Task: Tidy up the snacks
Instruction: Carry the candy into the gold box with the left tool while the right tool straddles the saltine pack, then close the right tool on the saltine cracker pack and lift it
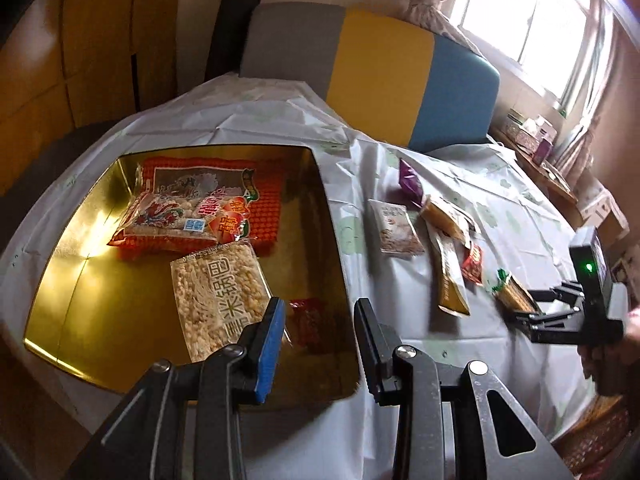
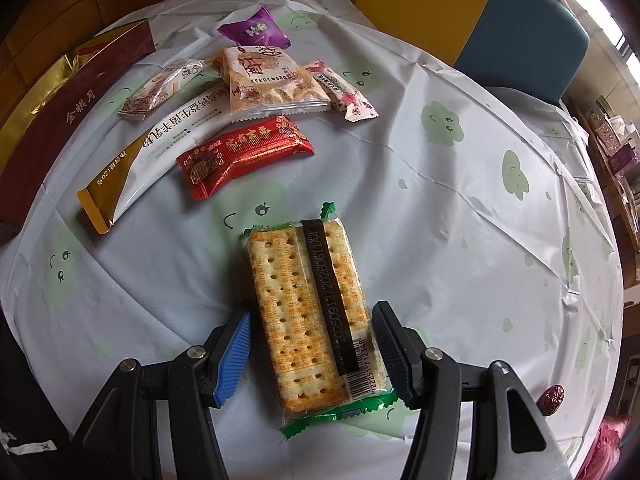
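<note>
Gold metal lines the square tin point(image 1: 80, 280), in which a clear puffed-rice pack point(image 1: 220, 292), an orange patterned bag point(image 1: 264, 208) and a small red sweet point(image 1: 308, 320) are seen. Above its right rim the left gripper point(image 1: 320, 320) is angled downward, jaws apart and empty. On the crinkled white tablecloth point(image 2: 460, 240) a glossy cracker packet point(image 2: 312, 312) lies flat between the right gripper's point(image 2: 316, 352) ribbed pads point(image 2: 234, 356), which are pointed steeply down; whether they press it cannot be told.
</note>
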